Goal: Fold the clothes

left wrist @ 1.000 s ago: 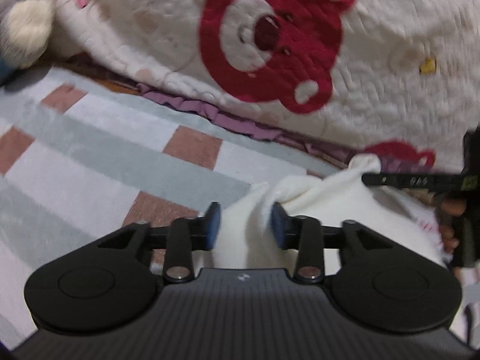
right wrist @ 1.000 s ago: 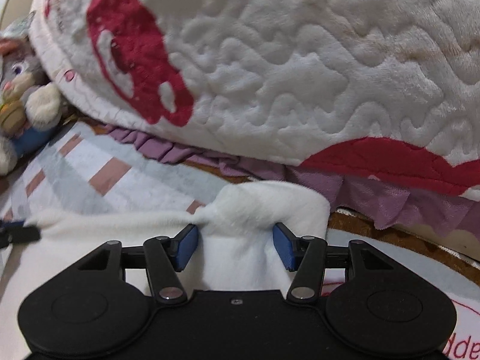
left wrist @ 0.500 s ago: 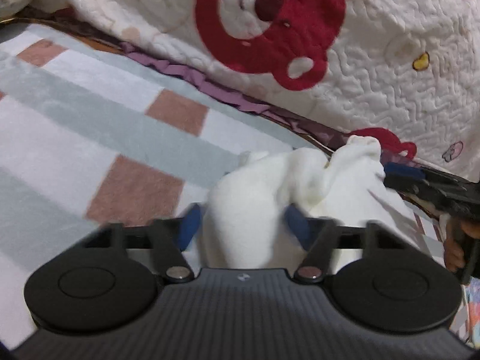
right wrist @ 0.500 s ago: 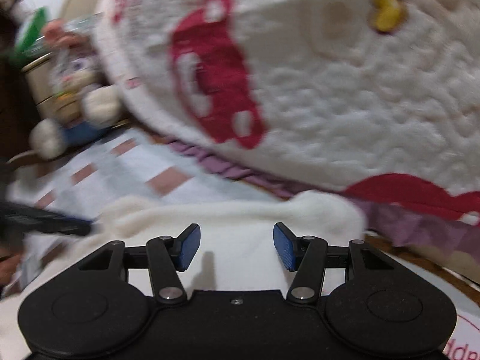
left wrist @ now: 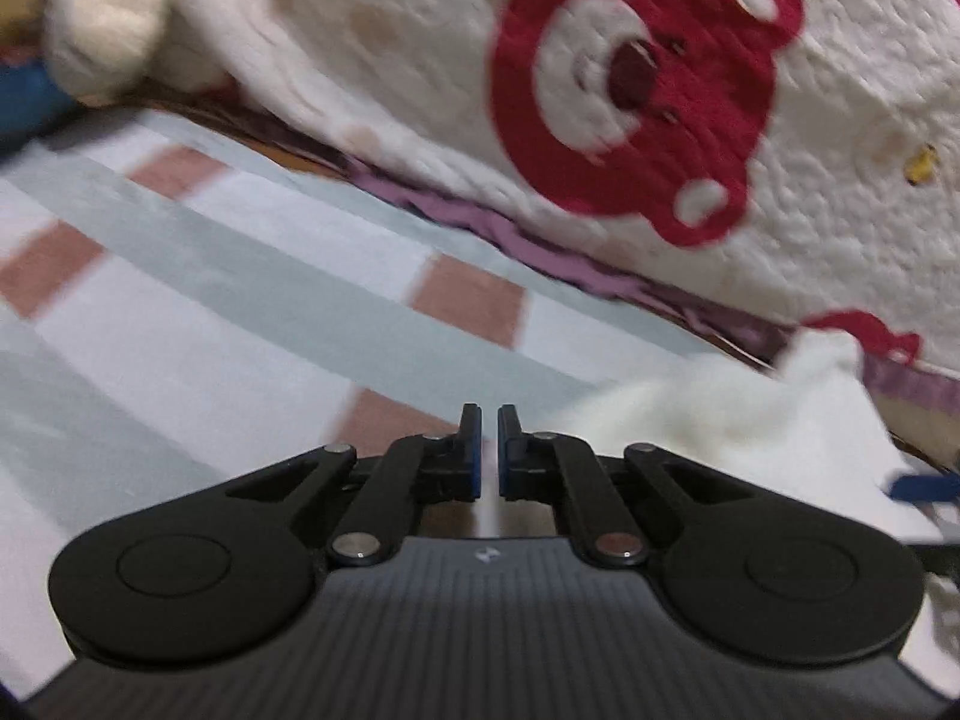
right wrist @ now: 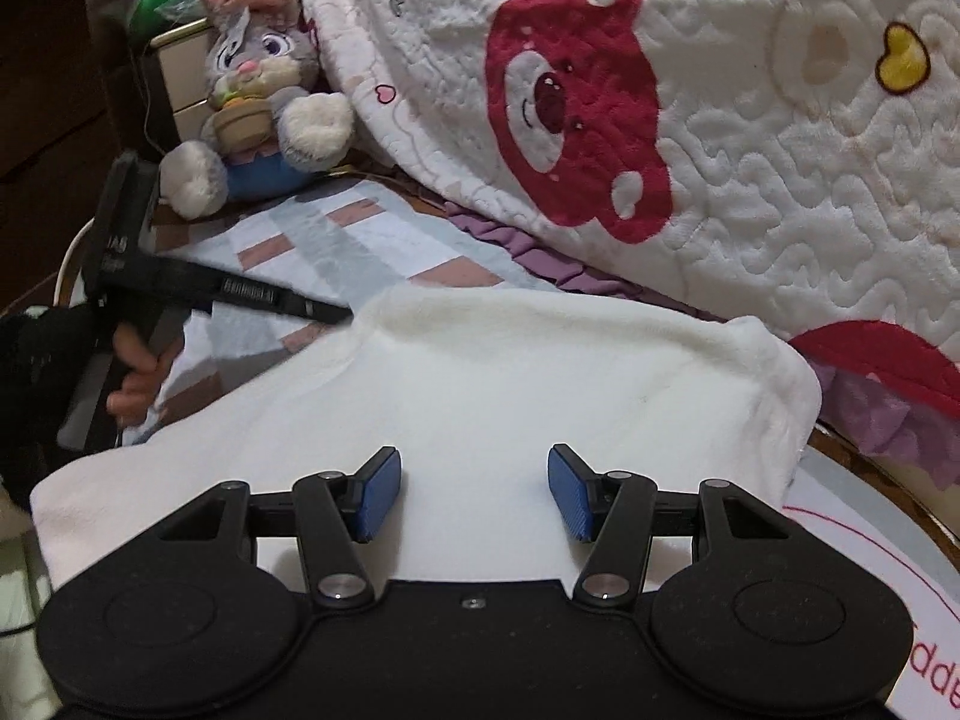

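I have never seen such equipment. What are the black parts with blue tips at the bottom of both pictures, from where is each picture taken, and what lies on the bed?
There is no robot here. A person holds a hand tool with a two-finger claw in each hand, and a camera on each tool looks forward along its fingers. One picture comes from the left claw, whose blue pads are almost together with nothing between them. The other comes from the right claw, which is open above a white fleece garment and holds nothing. In that view the left tool shows at the left edge, in the person's hand. The garment lies on a checked blanket. Behind it are a white quilt with red bears and a plush rabbit.
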Tool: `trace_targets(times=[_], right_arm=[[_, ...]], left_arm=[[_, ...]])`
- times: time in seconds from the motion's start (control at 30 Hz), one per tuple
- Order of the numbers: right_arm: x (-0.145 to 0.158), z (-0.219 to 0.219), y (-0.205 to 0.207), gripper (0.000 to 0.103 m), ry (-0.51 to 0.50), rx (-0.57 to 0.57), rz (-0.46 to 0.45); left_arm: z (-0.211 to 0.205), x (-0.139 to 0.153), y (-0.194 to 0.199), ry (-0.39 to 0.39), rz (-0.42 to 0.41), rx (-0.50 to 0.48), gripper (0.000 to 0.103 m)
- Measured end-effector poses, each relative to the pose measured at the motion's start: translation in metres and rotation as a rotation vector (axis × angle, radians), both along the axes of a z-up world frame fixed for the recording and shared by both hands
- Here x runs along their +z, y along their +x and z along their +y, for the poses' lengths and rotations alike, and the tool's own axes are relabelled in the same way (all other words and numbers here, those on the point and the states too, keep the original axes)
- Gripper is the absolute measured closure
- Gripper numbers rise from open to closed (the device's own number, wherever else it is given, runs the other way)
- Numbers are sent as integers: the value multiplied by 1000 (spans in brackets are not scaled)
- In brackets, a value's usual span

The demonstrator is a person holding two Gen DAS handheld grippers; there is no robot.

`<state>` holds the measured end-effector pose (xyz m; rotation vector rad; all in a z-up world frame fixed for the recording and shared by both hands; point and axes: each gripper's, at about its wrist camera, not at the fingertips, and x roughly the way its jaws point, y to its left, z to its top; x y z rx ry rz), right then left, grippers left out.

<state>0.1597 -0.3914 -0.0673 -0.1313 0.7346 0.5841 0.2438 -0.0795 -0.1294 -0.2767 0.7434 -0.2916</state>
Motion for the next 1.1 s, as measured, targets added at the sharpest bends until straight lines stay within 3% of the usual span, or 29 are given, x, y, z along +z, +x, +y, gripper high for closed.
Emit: trace_targets(times=[0.1,0.2,0.23,0.33,0.4,0.5,0.57,0.67,0.77,0.9,0.93,0.97,1.0,1.1], right_arm=[[3,7,-13,43,4,19,-9],[1,25,-26,43,40,74,21],[0,33,-33,38,21,86,8],[-4,61,-57,37,-85,113,-69],[-6,79,-73,37,-155,130,-120],[-8,91,-96,37,-162,201,-114],[-12,100,-114,37,-190,249,-124],[-19,105,-132,38,-127,329,-18],[-16,102,-147,42,-62,383,55],[8,78,-151,41,-46,276,-11],[14,69,-149,41,-44,225,-31],[20,60,-146,41,-43,173,-51],[25,50,-144,40,-42,120,-65],[27,20,-139,40,-58,-8,-67]], left_arm=[[8,24,-18,-85,-47,-59,96],[0,52,-50,-115,-94,-176,94],[-5,58,-61,-118,-98,-222,90],[-16,60,-97,-133,-44,-321,87],[-17,49,-117,-143,30,-312,84],[-15,20,-134,-104,114,-260,84],[-15,9,-139,-94,122,-255,87],[-21,14,-139,-15,89,-286,87],[-23,17,-146,13,86,-275,87],[-16,22,-154,75,100,-253,87],[-12,23,-154,95,111,-228,81],[-7,23,-154,108,123,-204,68],[1,23,-155,75,136,-191,65],[28,24,-156,-117,173,-167,62]])
